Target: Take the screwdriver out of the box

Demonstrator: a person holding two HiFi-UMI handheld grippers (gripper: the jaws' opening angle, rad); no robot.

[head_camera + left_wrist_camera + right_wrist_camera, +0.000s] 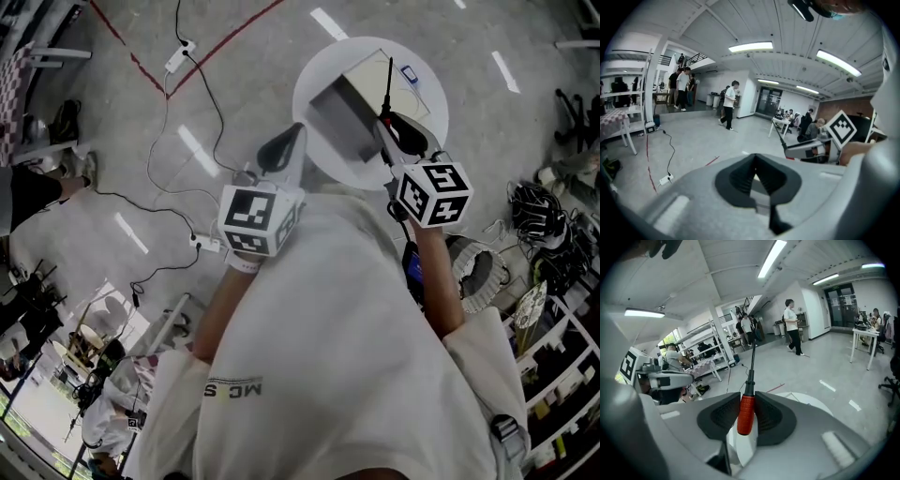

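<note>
My right gripper [746, 404] is shut on the screwdriver's red handle [746, 413], and the thin black shaft [752, 362] points up and away from me. In the head view this gripper [398, 131] hangs above the round white table [319, 84] with the shaft [388, 89] crossing over the open box [352, 117]; the screwdriver is clear of the box. My left gripper [286, 145] is raised beside the table's left rim. Its dark pads [740, 178] meet with nothing between them. The right gripper's marker cube [841, 129] shows in the left gripper view.
A small blue-edged item [410, 73] lies on the table behind the box. A power strip with cables [178, 58] and a red tape line [141, 66] are on the floor to the left. Shelving and a cable tangle [539, 211] stand to the right. People [729, 103] walk far off.
</note>
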